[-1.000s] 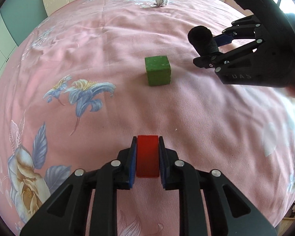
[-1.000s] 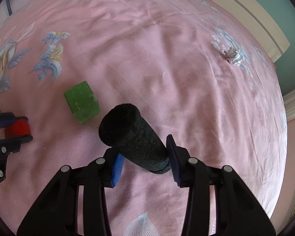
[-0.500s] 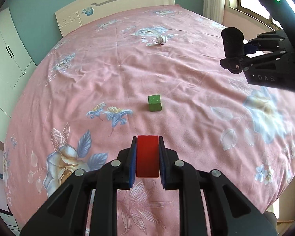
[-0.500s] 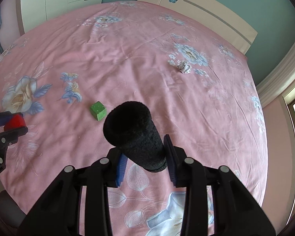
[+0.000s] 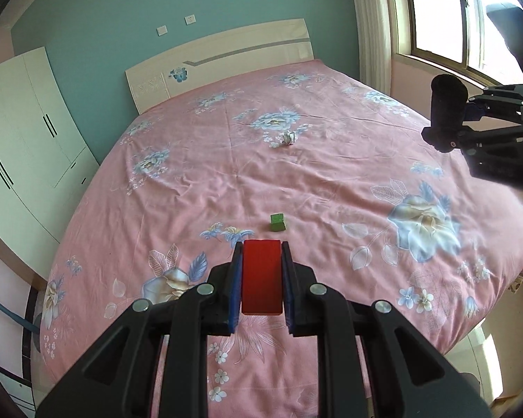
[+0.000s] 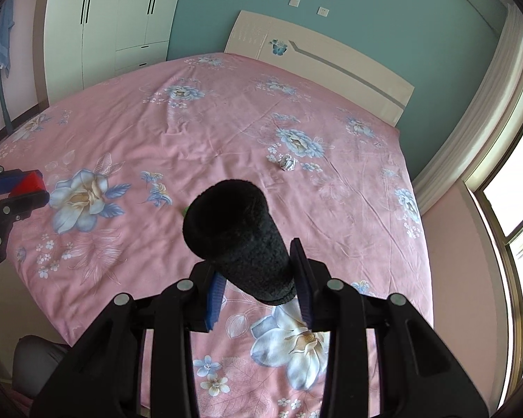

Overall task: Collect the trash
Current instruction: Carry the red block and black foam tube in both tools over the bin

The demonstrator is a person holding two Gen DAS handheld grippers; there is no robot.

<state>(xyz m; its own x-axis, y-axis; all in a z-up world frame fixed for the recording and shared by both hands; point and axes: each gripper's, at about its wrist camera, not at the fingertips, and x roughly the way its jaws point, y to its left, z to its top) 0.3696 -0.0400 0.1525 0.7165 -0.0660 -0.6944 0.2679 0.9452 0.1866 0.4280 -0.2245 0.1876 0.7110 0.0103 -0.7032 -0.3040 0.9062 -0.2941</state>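
The left gripper [image 5: 261, 275] has its fingers closed narrowly on a red block [image 5: 262, 276]. The right gripper [image 6: 258, 278] has its fingers spread wider, clamped round a black fuzzy cylinder [image 6: 239, 238]. Both are held above the pink bed [image 5: 296, 181]. On the bed, a green cube [image 5: 277, 222] lies near its foot end and crumpled foil [image 5: 288, 137] lies nearer the headboard [image 5: 223, 59].

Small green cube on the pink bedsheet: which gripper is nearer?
Left, likely. The left gripper, clamping a red block, hangs just short of the green cube; the right gripper, holding a black foam cylinder, sits off sideways.
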